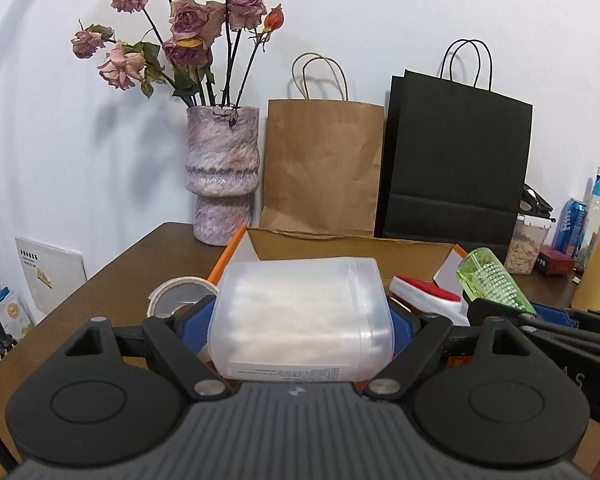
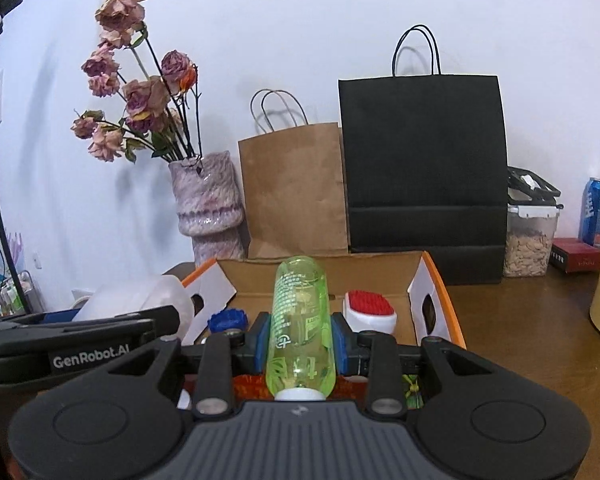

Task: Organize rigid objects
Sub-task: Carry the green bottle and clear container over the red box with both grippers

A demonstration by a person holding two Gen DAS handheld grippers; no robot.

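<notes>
My left gripper [image 1: 300, 322] is shut on a frosted plastic box of cotton swabs [image 1: 300, 304], held above the brown table [image 1: 112, 292]. My right gripper [image 2: 300, 338] is shut on a clear green bottle [image 2: 300, 312] with its white cap toward the camera; the left wrist view shows this bottle [image 1: 490, 282] at its right edge. Just ahead of both lies an open cardboard box with orange edges [image 2: 438, 280]. In it sit a red-and-white brush [image 2: 370, 312] and a blue ridged disc [image 2: 228, 318]. In the right wrist view the swab box [image 2: 140, 298] shows at the left.
A pink vase of dried roses [image 1: 222, 176], a brown paper bag [image 1: 324, 168] and a black paper bag [image 1: 456, 164] stand against the wall. A roll of tape [image 1: 180, 292] lies left of the box. At the right are a lidded jar [image 2: 530, 240], a blue can [image 2: 596, 212], a red packet [image 2: 576, 260].
</notes>
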